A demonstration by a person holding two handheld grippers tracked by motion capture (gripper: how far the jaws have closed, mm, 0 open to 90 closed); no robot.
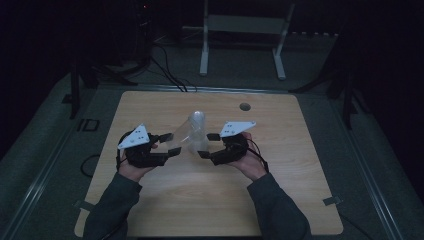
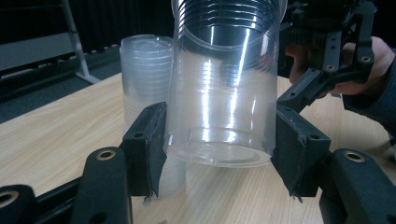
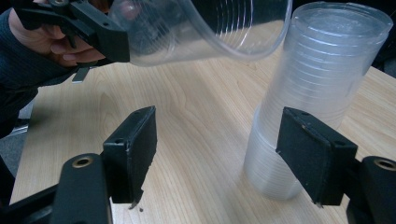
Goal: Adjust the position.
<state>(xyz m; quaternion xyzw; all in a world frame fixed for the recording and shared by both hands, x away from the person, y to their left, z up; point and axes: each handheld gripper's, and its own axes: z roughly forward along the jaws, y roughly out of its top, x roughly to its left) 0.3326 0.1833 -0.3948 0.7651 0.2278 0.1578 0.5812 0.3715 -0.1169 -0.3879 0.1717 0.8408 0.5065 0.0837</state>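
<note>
A stack of clear plastic cups (image 1: 199,131) stands upside down near the middle of the wooden table (image 1: 210,200). My left gripper (image 1: 171,144) is shut on a single clear cup (image 1: 181,134), which tilts away from the stack. In the left gripper view both jaws press the cup (image 2: 224,93) near its base, with the stack (image 2: 140,79) behind it. My right gripper (image 1: 207,145) is open at the stack's right side. In the right gripper view the stack (image 3: 317,84) stands by the right jaw, and the held cup (image 3: 201,28) hangs above the gap.
A round hole (image 1: 244,106) sits in the table's far side. Behind the table stand a white frame (image 1: 245,30) and dark cables (image 1: 165,70) on the floor. The room around the table is dim.
</note>
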